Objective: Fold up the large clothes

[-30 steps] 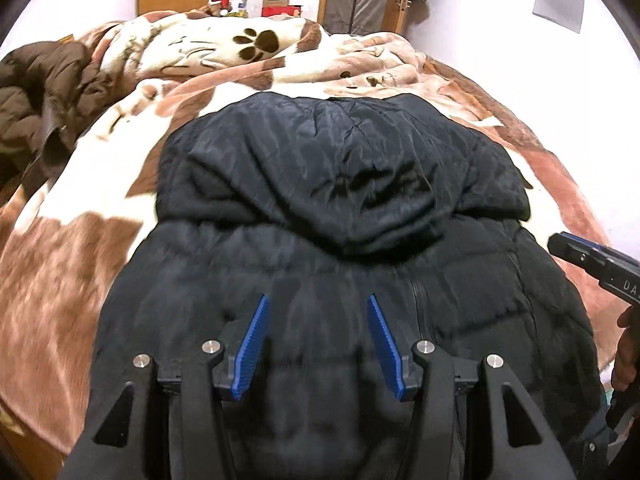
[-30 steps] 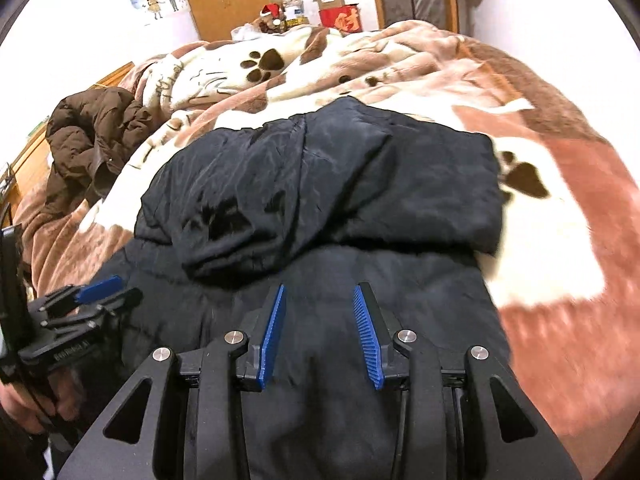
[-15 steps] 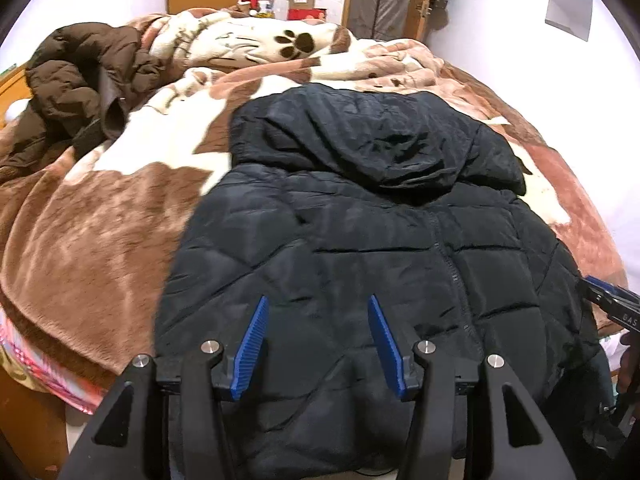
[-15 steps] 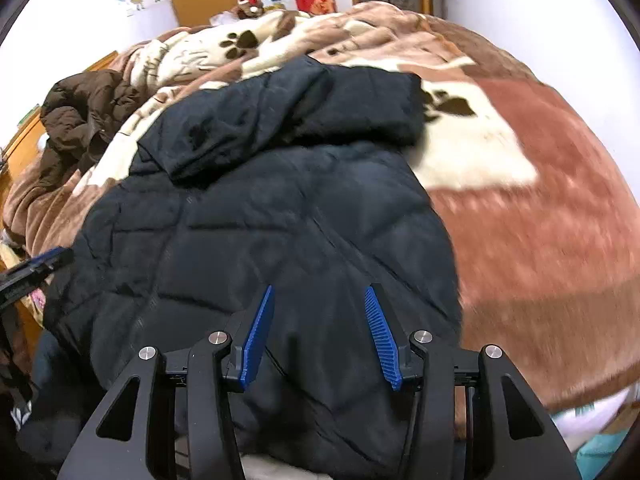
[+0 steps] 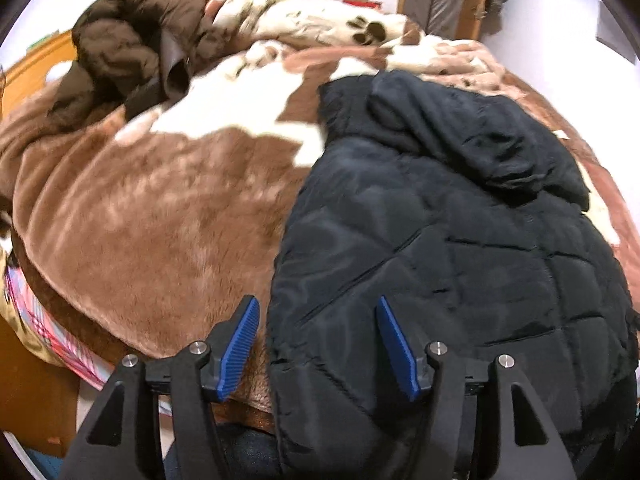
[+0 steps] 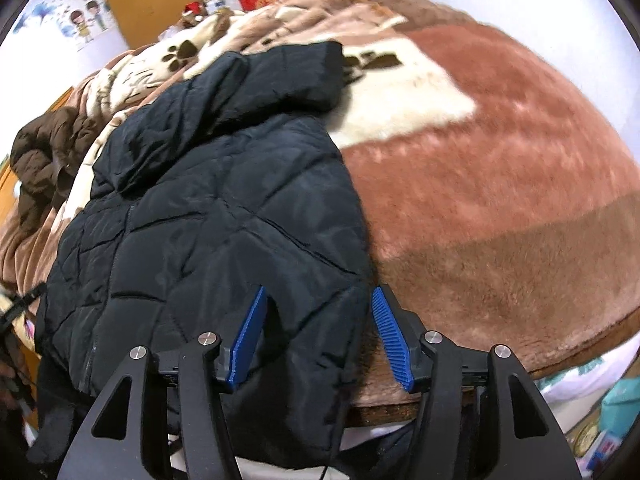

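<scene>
A black quilted jacket (image 5: 460, 264) lay spread on a bed covered by a brown and white blanket (image 5: 160, 220) with paw prints. Its hood (image 5: 480, 136) was folded down over the upper part of the jacket, toward the top of the frame. In the left wrist view the jacket filled the right half of the picture, and its lower hem hung over the near edge of the bed at the bottom.

The left gripper (image 5: 316, 340) stood at the bottom centre of this view, over the left edge of the jacket. Its jaws had just been opening, and they were apart with nothing pressed between the blue pads (image 5: 240, 344). The jacket's edge was seen in the gap, but the pads did not squeeze it.

In the right wrist view the jacket (image 6: 208, 232) took the left and centre of the frame, and the blanket (image 6: 500, 180) the right. The right gripper (image 6: 318, 336) was at the bottom centre, over the jacket's right lower edge. Its jaws also had just been opening and held nothing.

A brown jacket (image 5: 132, 48) lay crumpled in the upper left of the left view, well apart from the black one.
</scene>
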The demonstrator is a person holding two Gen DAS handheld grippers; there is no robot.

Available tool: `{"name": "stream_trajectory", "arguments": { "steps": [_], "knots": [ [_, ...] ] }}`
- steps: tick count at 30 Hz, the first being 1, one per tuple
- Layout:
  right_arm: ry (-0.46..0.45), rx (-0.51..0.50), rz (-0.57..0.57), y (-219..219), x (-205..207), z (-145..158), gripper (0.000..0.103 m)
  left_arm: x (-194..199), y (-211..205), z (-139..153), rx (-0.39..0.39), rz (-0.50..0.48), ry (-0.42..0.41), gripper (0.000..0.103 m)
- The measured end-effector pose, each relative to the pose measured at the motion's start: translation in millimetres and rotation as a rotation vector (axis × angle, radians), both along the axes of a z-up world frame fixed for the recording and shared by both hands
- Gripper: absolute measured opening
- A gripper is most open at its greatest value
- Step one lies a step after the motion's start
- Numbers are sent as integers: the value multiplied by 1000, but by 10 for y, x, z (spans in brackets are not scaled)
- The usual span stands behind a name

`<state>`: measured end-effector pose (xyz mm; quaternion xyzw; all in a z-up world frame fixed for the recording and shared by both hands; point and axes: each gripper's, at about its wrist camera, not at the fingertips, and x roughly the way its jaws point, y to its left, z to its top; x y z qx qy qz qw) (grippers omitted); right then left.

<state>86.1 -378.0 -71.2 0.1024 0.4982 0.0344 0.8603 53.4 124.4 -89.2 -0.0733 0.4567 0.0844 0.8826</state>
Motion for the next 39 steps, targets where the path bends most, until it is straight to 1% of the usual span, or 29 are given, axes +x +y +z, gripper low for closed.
{"name": "stream_trajectory", "arguments": {
  "steps": [3,5,7,9,11,13,16,17,18,19,20,21,22,23,24,26,29,32,35,39],
  "knots": [
    [40,44,-1,-42,-6,-103,57,-9,7,-131,-30,-6,22,64],
    [48,59,5,-39,-8,-124,57,0,-29,-162,-44,-21,30,66],
    [56,67,16,-26,-6,-144,57,4,-85,-174,-32,-32,32,68],
    [73,99,31,-7,1,-178,57,17,-134,-213,-43,-43,40,73],
    [85,107,49,29,5,-210,57,41,-184,-271,-39,-49,59,75],
    [92,94,56,55,9,-234,57,66,-186,-310,-39,-39,69,77],
    [114,114,51,41,25,-273,56,107,-164,-369,-65,-13,88,78],
    [117,116,55,45,26,-270,54,115,-166,-376,-64,-12,94,76],
    [118,111,66,64,26,-255,45,113,-178,-374,-60,-17,96,69],
    [117,102,71,86,25,-240,39,106,-198,-363,-57,-24,96,65],
    [114,96,81,117,23,-213,34,94,-223,-343,-54,-33,92,54],
    [107,103,91,136,16,-174,24,84,-239,-316,-49,-42,88,46],
    [103,110,94,147,17,-141,17,70,-257,-276,-46,-50,82,35],
    [95,114,98,156,17,-94,16,53,-272,-215,-49,-60,72,26],
    [83,123,103,158,12,-35,14,45,-280,-142,-54,-67,58,21],
    [59,150,103,148,1,83,13,8,-287,36,-71,-80,16,18],
    [2,190,112,113,-43,347,12,-47,-271,323,-114,-91,-53,17],
    [-49,207,128,89,-129,599,12,-125,-262,585,-125,-108,-110,16],
    [-74,227,130,25,-257,737,12,-259,-215,785,-159,-115,-155,16],
    [-90,281,112,-103,-505,861,12,-484,-120,955,-229,-108,-187,16]
  ]
}}
